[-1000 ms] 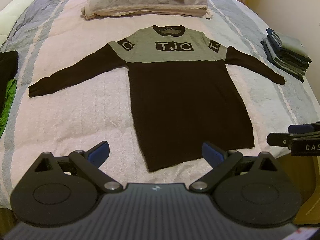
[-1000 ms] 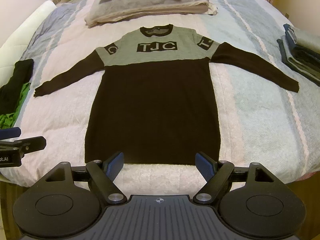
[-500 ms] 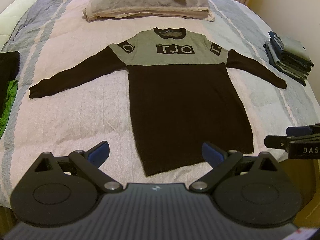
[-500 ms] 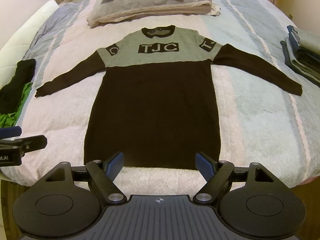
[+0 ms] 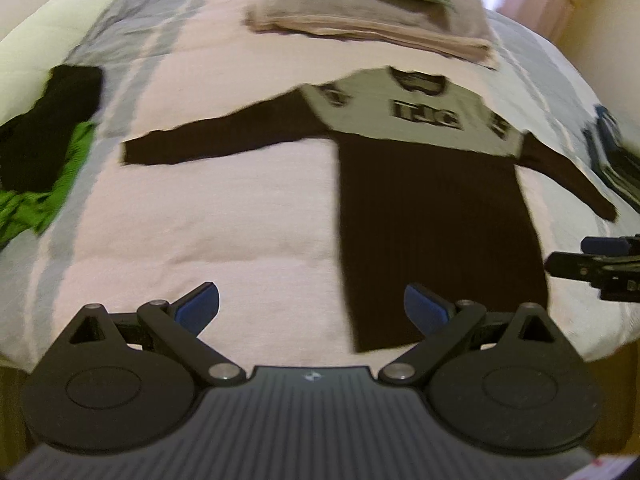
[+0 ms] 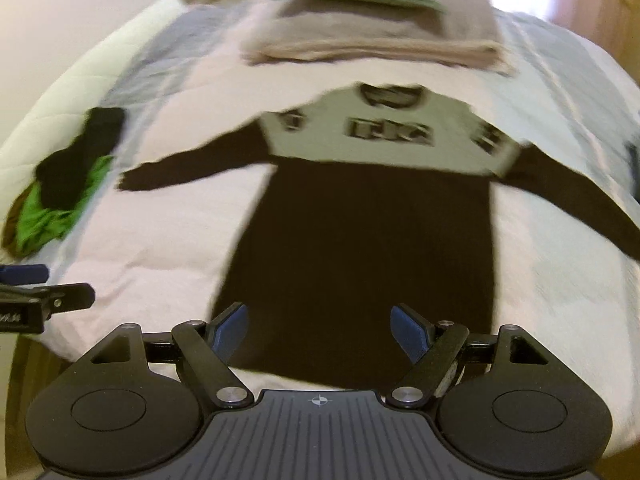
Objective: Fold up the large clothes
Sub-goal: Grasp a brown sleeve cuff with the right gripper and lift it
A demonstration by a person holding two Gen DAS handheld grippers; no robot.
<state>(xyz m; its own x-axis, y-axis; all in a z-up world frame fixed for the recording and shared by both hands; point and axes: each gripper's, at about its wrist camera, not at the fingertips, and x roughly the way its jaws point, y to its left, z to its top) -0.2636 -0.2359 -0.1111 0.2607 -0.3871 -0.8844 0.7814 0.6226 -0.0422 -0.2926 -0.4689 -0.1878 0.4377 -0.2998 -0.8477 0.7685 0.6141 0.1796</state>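
Observation:
A long black sweater dress (image 5: 432,216) (image 6: 360,248) with a grey yoke lettered TJC lies flat on the bed, sleeves spread to both sides. My left gripper (image 5: 312,308) hovers open over the pale bedspread, left of the dress's hem, nothing between its blue pads. My right gripper (image 6: 320,334) is open above the hem of the dress, with the black cloth showing between its fingers but not touched. Each gripper shows at the edge of the other's view: the right gripper (image 5: 600,268) and the left gripper (image 6: 40,292). Both views are blurred.
Folded blankets and a green pillow (image 5: 372,12) sit at the head of the bed. A black and green heap of clothes (image 5: 44,168) (image 6: 68,196) lies at the left edge. A stack of folded dark clothes (image 5: 616,160) rests at the right edge.
Both views have swung left and tilted: the dress has shifted right in each, and the clothes heap at the left has come further into view. Both grippers stay open.

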